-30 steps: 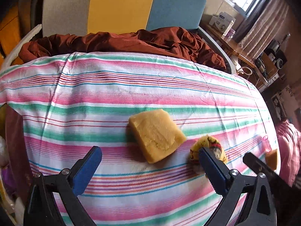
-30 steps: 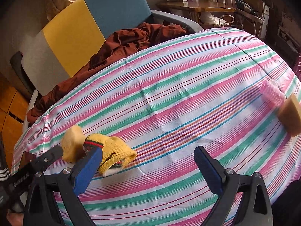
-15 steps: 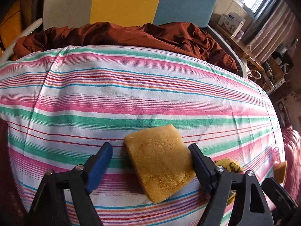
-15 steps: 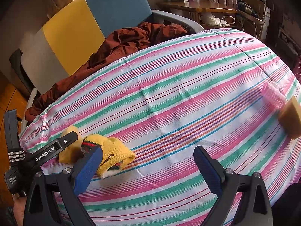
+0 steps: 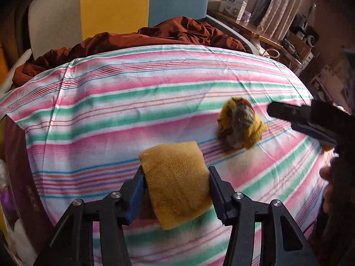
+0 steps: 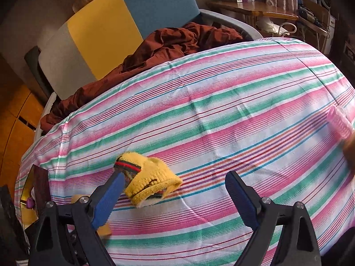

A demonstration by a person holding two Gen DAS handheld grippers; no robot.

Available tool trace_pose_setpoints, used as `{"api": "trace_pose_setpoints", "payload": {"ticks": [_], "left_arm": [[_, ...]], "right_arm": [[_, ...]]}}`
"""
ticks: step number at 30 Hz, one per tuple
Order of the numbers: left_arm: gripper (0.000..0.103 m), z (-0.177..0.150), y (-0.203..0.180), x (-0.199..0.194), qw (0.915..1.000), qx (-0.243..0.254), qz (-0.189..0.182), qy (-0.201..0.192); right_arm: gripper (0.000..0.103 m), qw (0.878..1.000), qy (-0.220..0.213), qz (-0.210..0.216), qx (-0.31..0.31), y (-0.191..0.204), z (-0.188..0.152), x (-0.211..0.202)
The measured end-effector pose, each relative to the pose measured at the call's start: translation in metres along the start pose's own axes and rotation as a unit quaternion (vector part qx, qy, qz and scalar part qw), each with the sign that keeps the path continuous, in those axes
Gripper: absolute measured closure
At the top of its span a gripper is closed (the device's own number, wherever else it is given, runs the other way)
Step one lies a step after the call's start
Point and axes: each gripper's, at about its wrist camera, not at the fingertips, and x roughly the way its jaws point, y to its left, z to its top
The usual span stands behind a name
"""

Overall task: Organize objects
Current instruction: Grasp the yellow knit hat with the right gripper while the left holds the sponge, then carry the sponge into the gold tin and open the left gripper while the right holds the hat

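Observation:
My left gripper [image 5: 176,177] is shut on a yellow-brown sponge [image 5: 175,177] and holds it just above the striped cloth [image 5: 111,102]. A yellow knitted sock [image 5: 240,123] with a red and green band lies to the right of it. In the right wrist view the sock [image 6: 148,180] lies beside the left finger [image 6: 108,199] of my open, empty right gripper [image 6: 174,197]. A pink ribbed roller [image 6: 340,122] lies at the right edge, with a blurred tan object [image 6: 350,146] beside it.
A rumpled dark red cloth [image 6: 173,42] lies behind the striped cloth, in front of a grey, yellow and blue chair back [image 6: 115,28]. A wooden desk [image 6: 255,8] with boxes stands at the far right. A dark red box [image 5: 15,166] stands at the left edge.
My left gripper moved forward around the sponge, shut on it and lifted it slightly. The right gripper shifted a little and stayed open next to the sock.

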Motion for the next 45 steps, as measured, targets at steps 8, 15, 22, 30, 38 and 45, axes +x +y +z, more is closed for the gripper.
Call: {"api": "trace_pose_setpoints", "payload": {"ticks": [8, 15, 22, 30, 38, 45], "left_arm": [[0.048, -0.030, -0.010, -0.009, 0.9990, 0.025, 0.009, -0.036], [0.046, -0.031, -0.002, 0.001, 0.9987, 0.005, -0.003, -0.050], [0.044, -0.035, -0.006, 0.003, 0.9976, 0.007, 0.008, -0.068], [0.044, -0.038, -0.008, 0.005, 0.9966, 0.011, 0.018, -0.080], [0.046, -0.037, -0.009, 0.003, 0.9965, 0.012, 0.024, -0.079], [0.048, -0.038, -0.010, -0.022, 0.9962, 0.017, 0.027, -0.082]], "right_arm": [[0.009, 0.999, 0.017, 0.015, -0.044, 0.023, 0.000, 0.021], [0.044, 0.995, 0.041, -0.010, -0.088, 0.036, -0.005, 0.040], [0.050, 0.994, 0.044, -0.011, -0.095, 0.036, -0.005, 0.041], [0.050, 0.992, 0.046, -0.022, -0.113, 0.039, -0.007, 0.043], [0.051, 0.991, 0.044, -0.024, -0.120, 0.039, -0.007, 0.042], [0.052, 0.991, 0.042, -0.025, -0.128, 0.041, -0.007, 0.043]]}}
